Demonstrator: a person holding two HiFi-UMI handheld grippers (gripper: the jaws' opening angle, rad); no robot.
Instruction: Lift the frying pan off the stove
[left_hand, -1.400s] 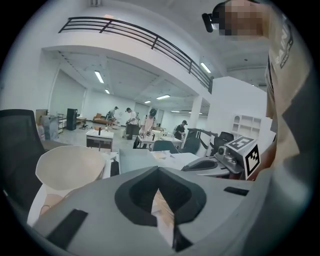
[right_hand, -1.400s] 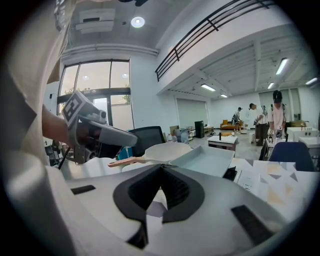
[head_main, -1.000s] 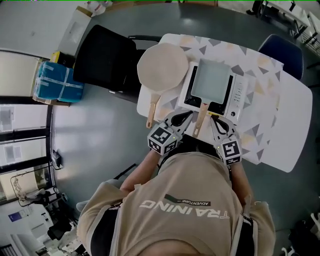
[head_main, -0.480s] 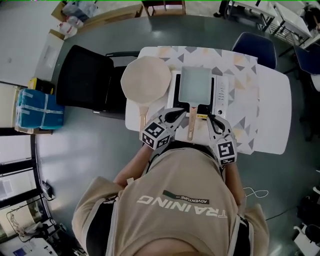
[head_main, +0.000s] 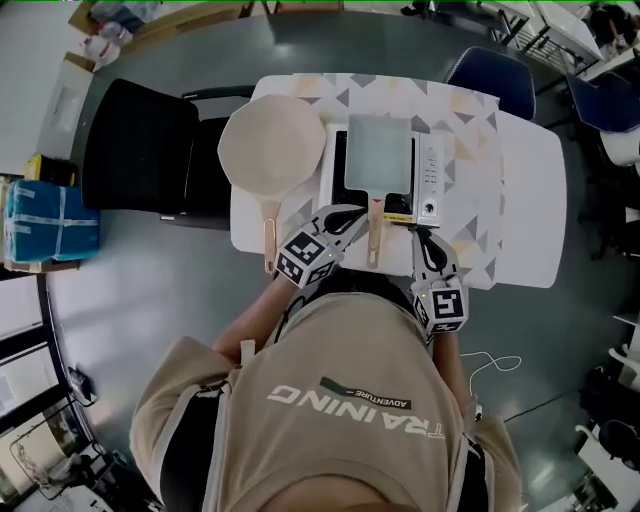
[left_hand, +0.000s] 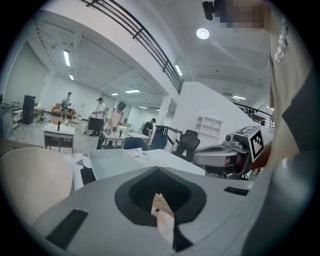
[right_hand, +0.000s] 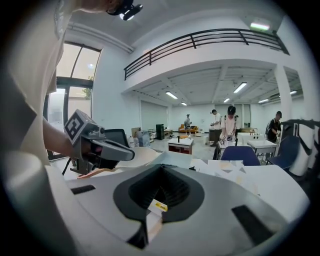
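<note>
A square grey frying pan sits on a portable stove on the patterned table. Its wooden handle points toward me. My left gripper hangs just left of that handle, shut and holding nothing. My right gripper is just right of the handle, also shut and holding nothing. In the left gripper view the closed left gripper faces the square pan. In the right gripper view the closed right gripper faces the table.
A round beige pan with a wooden handle lies left of the stove. A black chair stands at the table's left, a blue chair behind it. A blue wrapped box is on the floor far left.
The head view has shifted, so the table now sits higher and nearer the middle. Both grippers stay shut on either side of the square pan's handle.
</note>
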